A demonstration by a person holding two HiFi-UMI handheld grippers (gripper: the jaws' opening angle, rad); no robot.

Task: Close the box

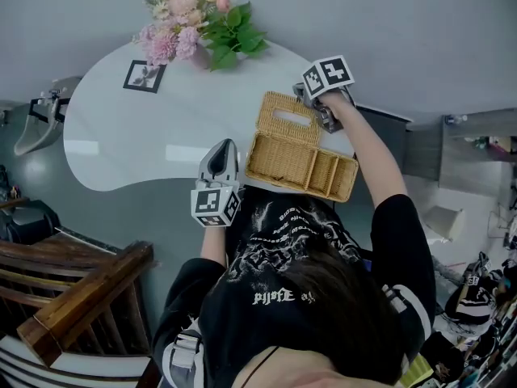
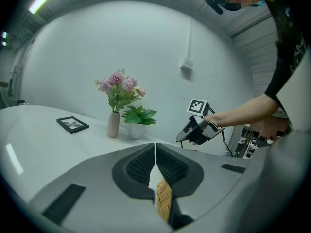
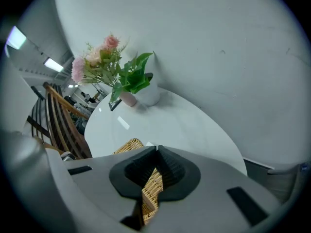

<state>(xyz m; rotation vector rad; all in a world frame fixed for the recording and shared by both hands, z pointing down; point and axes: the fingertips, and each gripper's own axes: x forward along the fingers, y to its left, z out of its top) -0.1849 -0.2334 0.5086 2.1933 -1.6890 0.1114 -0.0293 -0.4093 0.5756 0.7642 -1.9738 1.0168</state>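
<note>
Tan woven wicker box [image 1: 300,162], centre frame – hinged lid [image 1: 284,120] not yet lowered; right gripper [image 3: 154,171] grasps lid, left gripper [image 2: 155,154] clenched empty.

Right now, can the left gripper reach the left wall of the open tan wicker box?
Probably yes: the left gripper sits right beside the tan wicker box, with nothing between them, though its jaws are together.

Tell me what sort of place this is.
Probably a home-style dining corner, possibly a staged one: a rounded white table carries a vase of flowers and a small picture frame, and a wooden chair stands beside it.
</note>
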